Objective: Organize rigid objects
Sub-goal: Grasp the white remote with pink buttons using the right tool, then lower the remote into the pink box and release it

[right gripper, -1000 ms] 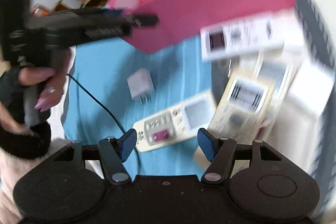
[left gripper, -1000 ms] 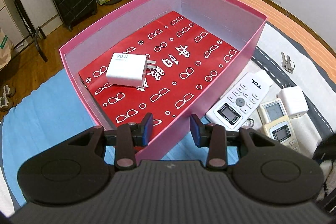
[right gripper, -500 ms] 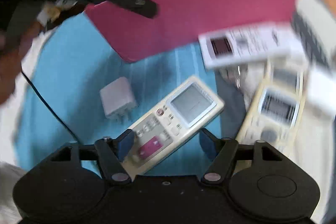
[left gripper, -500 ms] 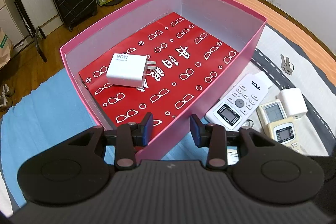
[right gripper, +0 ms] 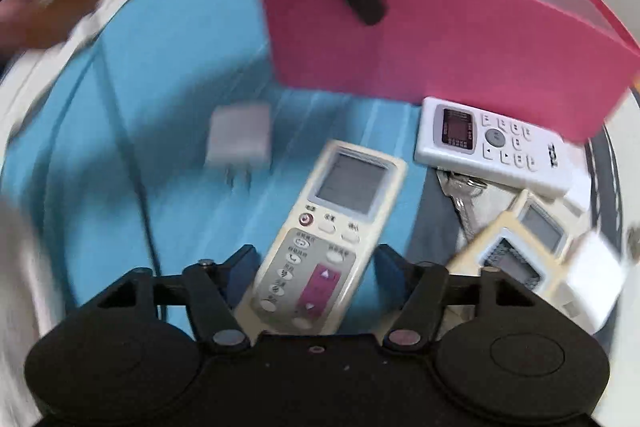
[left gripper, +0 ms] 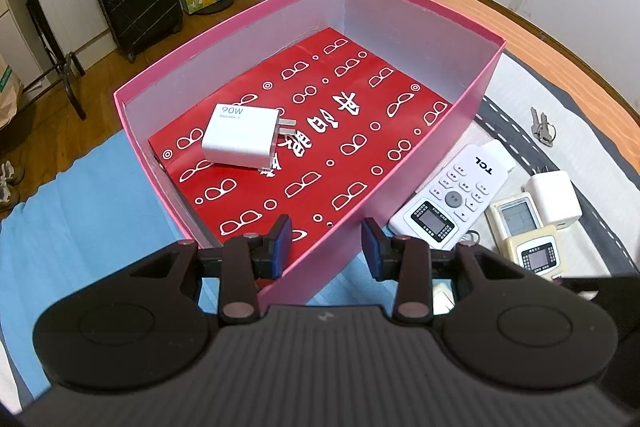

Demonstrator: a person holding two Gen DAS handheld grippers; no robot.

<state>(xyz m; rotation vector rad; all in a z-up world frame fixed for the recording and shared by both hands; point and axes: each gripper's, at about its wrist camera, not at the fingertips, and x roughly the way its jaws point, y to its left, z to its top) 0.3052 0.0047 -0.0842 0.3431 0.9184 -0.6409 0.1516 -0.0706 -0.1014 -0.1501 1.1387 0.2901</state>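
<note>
You are hovering your left claw [left gripper: 325, 246], released and empty, over the near corner of the pink box [left gripper: 486, 83], leaving room for the next drop. Your right claw [right gripper: 314, 269], also released, is straddling the cream remote [right gripper: 324, 235], probably lining up a grip across its narrow width. That remote is lying flat on the bed's blue sheet [right gripper: 160, 67], just beside the box's outer wall, screen and pink buttons facing up. A white charger [left gripper: 241, 135] is already sitting inside the box.
</note>
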